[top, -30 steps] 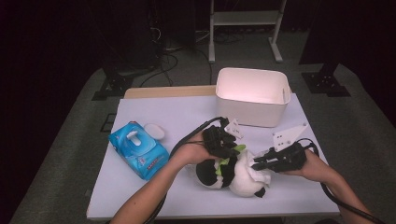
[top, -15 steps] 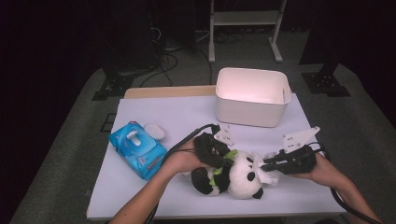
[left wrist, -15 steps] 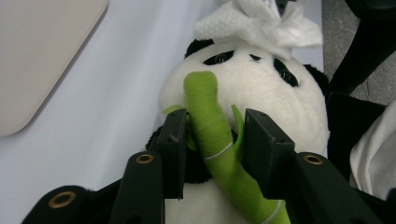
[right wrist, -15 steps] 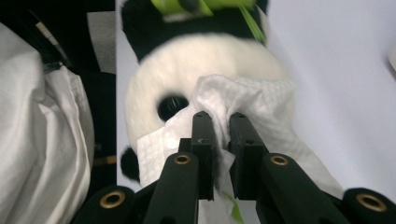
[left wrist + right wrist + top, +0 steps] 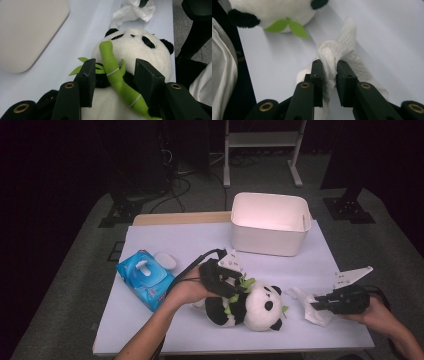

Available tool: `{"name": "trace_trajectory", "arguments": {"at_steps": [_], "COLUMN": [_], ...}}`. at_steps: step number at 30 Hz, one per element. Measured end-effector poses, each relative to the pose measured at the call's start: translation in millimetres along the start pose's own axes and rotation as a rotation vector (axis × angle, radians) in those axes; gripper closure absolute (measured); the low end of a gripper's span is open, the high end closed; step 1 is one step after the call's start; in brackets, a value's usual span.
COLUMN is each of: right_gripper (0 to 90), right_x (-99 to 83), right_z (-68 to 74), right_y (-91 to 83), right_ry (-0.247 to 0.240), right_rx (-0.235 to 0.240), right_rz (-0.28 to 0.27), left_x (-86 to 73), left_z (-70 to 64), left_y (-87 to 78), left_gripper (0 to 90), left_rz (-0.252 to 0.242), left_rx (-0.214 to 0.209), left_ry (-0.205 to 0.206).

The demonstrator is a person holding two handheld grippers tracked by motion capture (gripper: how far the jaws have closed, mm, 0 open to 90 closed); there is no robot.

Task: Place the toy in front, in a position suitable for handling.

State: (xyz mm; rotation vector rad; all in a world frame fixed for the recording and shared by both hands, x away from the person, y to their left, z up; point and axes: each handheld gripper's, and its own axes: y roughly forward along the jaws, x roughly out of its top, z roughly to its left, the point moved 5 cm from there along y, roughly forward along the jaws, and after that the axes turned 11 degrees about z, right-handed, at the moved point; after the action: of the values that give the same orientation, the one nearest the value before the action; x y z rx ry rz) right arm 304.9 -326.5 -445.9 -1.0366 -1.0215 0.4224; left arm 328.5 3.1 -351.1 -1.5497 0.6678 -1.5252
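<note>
A black-and-white panda plush [image 5: 262,307] lies on the white table [image 5: 200,245] near its front edge, with a green bamboo stalk [image 5: 112,67] on its chest. My left gripper [image 5: 239,287] comes in from the left. In the left gripper view, my left gripper [image 5: 116,68] has its jaws pressed into the panda [image 5: 135,50] at the neck, either side of the stalk. To the panda's right, my right gripper [image 5: 317,304] rests low on the table. It is shut on a crumpled white tissue [image 5: 302,300]; my right gripper [image 5: 329,63] pinches a fold of the tissue [image 5: 344,37].
A white open bin [image 5: 270,227] stands at the back right of the table. A blue pack of wipes [image 5: 145,280] lies at the left, with a small white oval lid [image 5: 165,261] beside it. A wooden strip [image 5: 180,218] runs along the back edge.
My right gripper has drawn away from the panda to the right, with the tissue in it. My left gripper has stayed on the panda, shifting slightly left.
</note>
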Motion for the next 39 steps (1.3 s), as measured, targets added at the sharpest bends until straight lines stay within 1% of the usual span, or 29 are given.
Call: {"name": "trace_trajectory", "arguments": {"at_steps": [2, 6, 9, 14, 16, 17, 19, 21, 24, 25, 27, 29, 30, 31, 33, 36, 37, 39], "right_gripper": [68.8, 62.0, 56.3, 47.6, 42.6, 41.5, 39.5, 38.4, 34.7, 33.1, 33.3, 33.2, 33.2, 32.6, 32.1, 31.9, 31.9, 31.7], "right_x": [-3.2, -3.0, 0.0, 9.1, 14.8, 17.9, 24.4, 31.1, 41.7, 45.3, 53.3, 62.5, 66.2, 71.4, 84.1, 102.5, 106.9, 119.7], "right_z": [-0.7, 0.4, 0.1, -2.7, -3.3, -3.3, -3.8, -6.0, -9.7, -10.9, -12.8, -14.1, -14.9, -16.2, -19.3, -24.9, -26.2, -29.4], "right_y": [-3.0, -15.1, -22.6, -31.9, -33.5, -33.8, -33.5, -32.1, -29.5, -28.2, -25.9, -23.8, -23.1, -22.5, -22.7, -25.5, -26.2, -26.9], "right_ry": [0.016, 0.024, 0.027, 0.028, 0.03, 0.029, 0.018, 0.015, 0.008, -0.008, -0.017, -0.034, -0.043, -0.051, -0.066, -0.079, -0.085, -0.096], "right_rx": [-0.004, -0.017, -0.028, -0.036, -0.035, -0.035, -0.031, -0.029, -0.029, -0.035, -0.033, -0.033, -0.036, -0.043, -0.053, -0.065, -0.068, -0.07], "right_rz": [0.004, -0.018, -0.022, -0.049, -0.059, -0.059, -0.065, -0.059, -0.055, -0.049, -0.038, -0.034, -0.031, -0.03, -0.029, -0.043, -0.044, -0.041], "left_x": [-2.2, -6.2, -9.3, -16.1, -20.7, -23.3, -28.8, -34.1, -42.9, -45.9, -51.6, -57.1, -59.9, -63.8, -71.2, -79.0, -82.1, -88.8], "left_z": [0.5, 1.7, 4.6, 8.3, 8.4, 8.2, 9.3, 10.7, 13.7, 14.7, 15.6, 15.8, 15.6, 16.1, 17.1, 17.3, 17.7, 18.1], "left_y": [-1.5, -5.6, -8.7, -14.1, -15.8, -16.5, -17.9, -19.5, -23.8, -25.7, -29.7, -33.0, -34.1, -35.5, -37.7, -39.4, -40.0, -41.3], "left_gripper": [50.4, 48.6, 47.2, 44.7, 43.1, 42.4, 41.4, 40.2, 38.1, 37.5, 35.4, 33.8, 32.7, 31.3, 30.9, 28.5, 28.1, 27.3], "left_rz": [0.002, -0.001, -0.009, -0.029, -0.041, -0.045, -0.045, -0.049, -0.042, -0.039, -0.041, -0.05, -0.062, -0.068, -0.056, -0.068, -0.064, -0.056], "left_rx": [0.002, 0.006, 0.005, 0.009, 0.009, 0.004, 0.012, 0.013, 0.029, 0.039, 0.049, 0.054, 0.054, 0.062, 0.079, 0.088, 0.09, 0.108], "left_ry": [-0.003, -0.012, -0.014, -0.038, -0.046, -0.048, -0.056, -0.074, -0.089, -0.091, -0.107, -0.118, -0.131, -0.141, -0.145, -0.179, -0.19, -0.195]}}
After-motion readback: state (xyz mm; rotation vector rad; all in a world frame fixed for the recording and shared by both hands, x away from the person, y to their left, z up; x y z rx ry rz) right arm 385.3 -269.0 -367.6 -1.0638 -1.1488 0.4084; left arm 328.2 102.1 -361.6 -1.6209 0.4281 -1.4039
